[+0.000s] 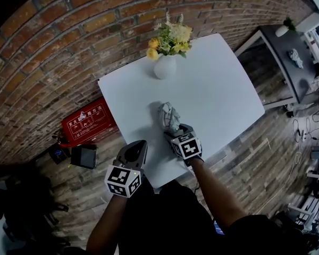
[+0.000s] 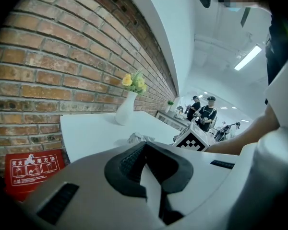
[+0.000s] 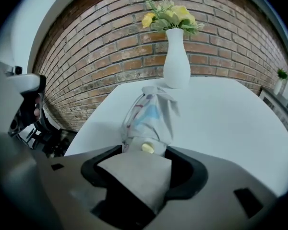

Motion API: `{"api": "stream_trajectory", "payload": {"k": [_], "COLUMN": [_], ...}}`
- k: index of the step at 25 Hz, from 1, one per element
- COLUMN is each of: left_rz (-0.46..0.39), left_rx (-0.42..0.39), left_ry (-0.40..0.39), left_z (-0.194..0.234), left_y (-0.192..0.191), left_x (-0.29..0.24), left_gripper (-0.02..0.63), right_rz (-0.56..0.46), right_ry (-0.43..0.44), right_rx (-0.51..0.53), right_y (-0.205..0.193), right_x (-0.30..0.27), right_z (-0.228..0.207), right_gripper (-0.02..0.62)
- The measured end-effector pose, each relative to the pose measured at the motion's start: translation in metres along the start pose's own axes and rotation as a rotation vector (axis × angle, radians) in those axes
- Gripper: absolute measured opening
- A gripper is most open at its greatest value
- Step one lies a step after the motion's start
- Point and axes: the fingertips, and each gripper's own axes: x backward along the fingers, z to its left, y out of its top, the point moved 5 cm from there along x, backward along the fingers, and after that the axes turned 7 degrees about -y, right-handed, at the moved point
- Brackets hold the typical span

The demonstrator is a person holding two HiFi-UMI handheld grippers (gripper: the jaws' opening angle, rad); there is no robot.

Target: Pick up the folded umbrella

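The folded umbrella [image 1: 168,116], pale with a coloured print, lies on the white table [image 1: 218,94] near its front edge. My right gripper [image 1: 179,129] is at the umbrella's near end, angled down at it. In the right gripper view the umbrella [image 3: 150,116] stretches away from the right gripper [image 3: 144,153], its yellowish end cap [image 3: 147,148] sitting at the mouth of the wide-set jaws; I see no pads pressing on it. My left gripper [image 1: 134,149] hangs off the table's front left corner with nothing in it. The umbrella [image 2: 140,138] also shows in the left gripper view, beyond the left gripper [image 2: 149,172].
A white vase of yellow flowers [image 1: 165,62] stands at the table's far edge against the brick wall. A red box [image 1: 88,122] and a black case [image 1: 84,155] sit on the wooden floor to the left. A dark side table [image 1: 287,57] is on the right.
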Motion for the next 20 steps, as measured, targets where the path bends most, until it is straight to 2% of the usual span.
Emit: {"api": "stream_trajectory", "payload": {"k": [7, 20], "left_rz": [-0.007, -0.040], "left_rx": [-0.002, -0.015], "left_ry": [-0.010, 0.011], "left_z": [-0.002, -0.020], "left_y": [0.000, 0.004], "left_x": [0.001, 0.002], "left_gripper": [0.014, 0.014], "right_rz": [0.003, -0.076], "right_ry": [0.000, 0.054], "right_rx": [-0.026, -0.078], "right_y": [-0.003, -0.005], "right_x": [0.003, 0.041], "right_z": [0.000, 0.002], "right_gripper": [0.264, 0.259]}}
